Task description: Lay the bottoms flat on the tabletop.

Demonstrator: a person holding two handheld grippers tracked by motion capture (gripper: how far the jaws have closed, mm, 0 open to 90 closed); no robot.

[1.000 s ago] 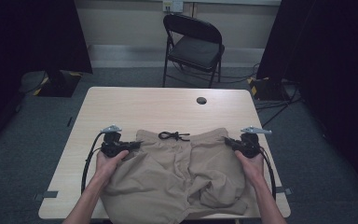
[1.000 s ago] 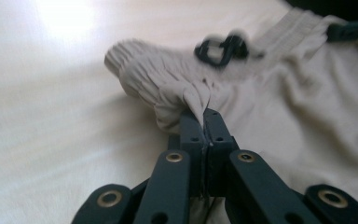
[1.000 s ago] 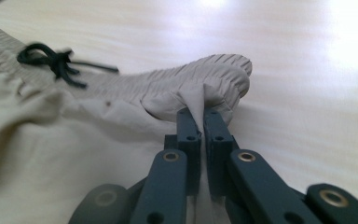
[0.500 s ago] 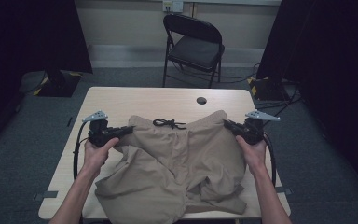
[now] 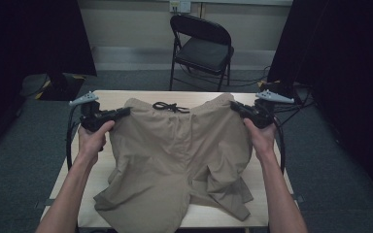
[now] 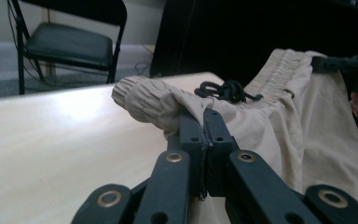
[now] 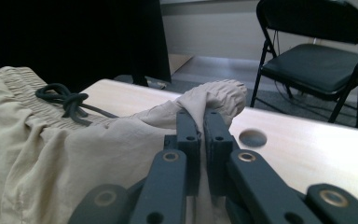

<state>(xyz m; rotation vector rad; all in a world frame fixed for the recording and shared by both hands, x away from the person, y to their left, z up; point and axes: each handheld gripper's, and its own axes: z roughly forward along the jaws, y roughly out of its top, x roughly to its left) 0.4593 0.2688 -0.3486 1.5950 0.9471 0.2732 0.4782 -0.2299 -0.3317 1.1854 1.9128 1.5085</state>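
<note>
- A pair of khaki shorts [image 5: 179,160] hangs spread between the two claws, waistband up, with its legs draped on the desk [image 5: 141,96] toward the person.
- A dark drawstring [image 5: 170,107], tied in a knot, lies at the middle of the waistband.
- The left claw [image 5: 125,111] is clamped tight on one end of the elastic waistband, fabric bunched past its jaws.
- The right claw [image 5: 233,105] pinches the other end of the waistband the same way.
- A round hole [image 7: 252,137] is in the desk top near the right claw.
- A black folding chair [image 5: 201,48] stands beyond the desk's far edge.
</note>
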